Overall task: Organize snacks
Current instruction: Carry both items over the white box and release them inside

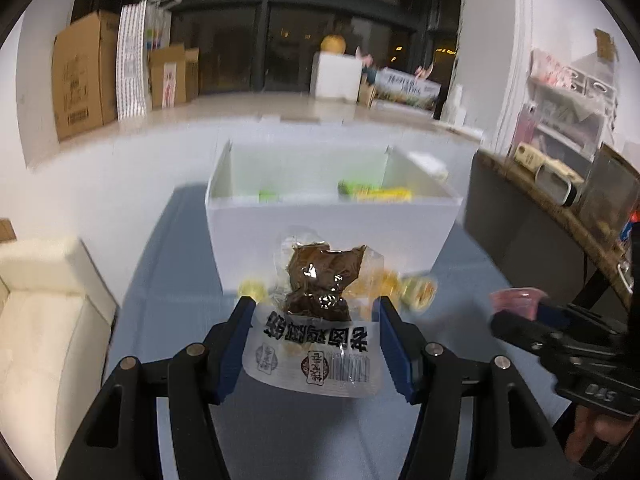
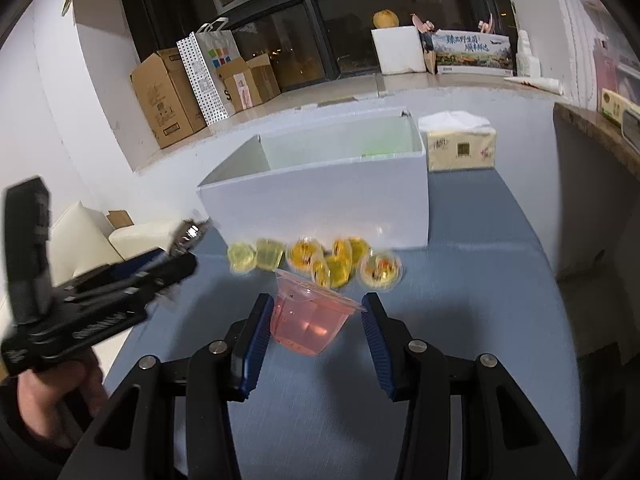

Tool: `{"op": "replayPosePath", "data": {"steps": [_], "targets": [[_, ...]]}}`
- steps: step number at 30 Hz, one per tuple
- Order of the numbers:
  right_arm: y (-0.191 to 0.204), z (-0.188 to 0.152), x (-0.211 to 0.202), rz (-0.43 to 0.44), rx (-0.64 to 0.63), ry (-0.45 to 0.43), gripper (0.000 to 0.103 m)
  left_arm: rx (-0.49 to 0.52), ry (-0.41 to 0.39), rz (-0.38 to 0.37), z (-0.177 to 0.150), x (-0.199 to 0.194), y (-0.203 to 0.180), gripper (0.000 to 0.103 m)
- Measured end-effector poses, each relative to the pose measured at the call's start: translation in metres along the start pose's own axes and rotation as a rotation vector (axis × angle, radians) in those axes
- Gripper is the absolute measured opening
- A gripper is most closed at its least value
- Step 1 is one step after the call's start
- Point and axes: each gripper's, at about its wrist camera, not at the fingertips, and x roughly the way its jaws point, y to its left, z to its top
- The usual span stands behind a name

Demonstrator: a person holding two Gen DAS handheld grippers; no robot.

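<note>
Left gripper point(image 1: 316, 320) jaws clamped on vacuum-packed braised snack pouch point(image 1: 320, 312), right gripper point(image 2: 316, 316) jaws holding pink jelly cup point(image 2: 310, 320), yellow jelly cups point(image 2: 316, 264) mid-frame before white box point(image 2: 320, 200), blue table point(image 2: 480, 280).

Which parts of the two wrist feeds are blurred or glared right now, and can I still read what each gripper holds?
Left wrist view: the meat snack packet in the left gripper is sharp, with glare on its foil; the white box and the jelly cups are motion-smeared. Right wrist view: the pink jelly cup in the right gripper is clear; the left gripper is blurred. Both views bend straight lines near the edges.
</note>
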Motion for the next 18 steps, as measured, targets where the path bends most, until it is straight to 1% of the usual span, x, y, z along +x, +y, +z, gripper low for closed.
{"op": "replayPosePath", "data": {"steps": [3, 5, 8, 11, 14, 15, 17, 18], "targets": [[-0.001, 0.028, 0.004, 0.018, 0.001, -0.034, 0.050, 0.015, -0.035, 0.009, 0.022, -0.007, 0.005, 0.065], [-0.003, 0.049, 0.011, 0.022, -0.001, -0.056, 0.050, 0.022, -0.058, 0.014, 0.044, -0.002, 0.007, 0.065], [-0.005, 0.089, 0.030, 0.017, 0.000, -0.071, 0.050, 0.048, -0.076, 0.022, 0.081, 0.015, 0.010, 0.065], [-0.009, 0.121, 0.055, 0.005, 0.000, -0.066, 0.050, 0.053, -0.079, 0.019, 0.105, 0.037, 0.018, 0.065], [-0.016, 0.140, 0.079, 0.000, 0.017, -0.045, 0.050, 0.040, -0.085, 0.021, 0.122, 0.059, 0.026, 0.065], [-0.019, 0.144, 0.087, -0.019, 0.022, -0.037, 0.050, 0.025, -0.075, 0.017, 0.126, 0.067, 0.030, 0.066], [-0.023, 0.151, 0.102, -0.054, 0.024, -0.009, 0.051, 0.024, -0.049, 0.027, 0.127, 0.081, 0.030, 0.074], [-0.025, 0.153, 0.110, -0.073, 0.020, 0.002, 0.052, 0.028, -0.022, 0.048, 0.128, 0.090, 0.032, 0.096]]}}
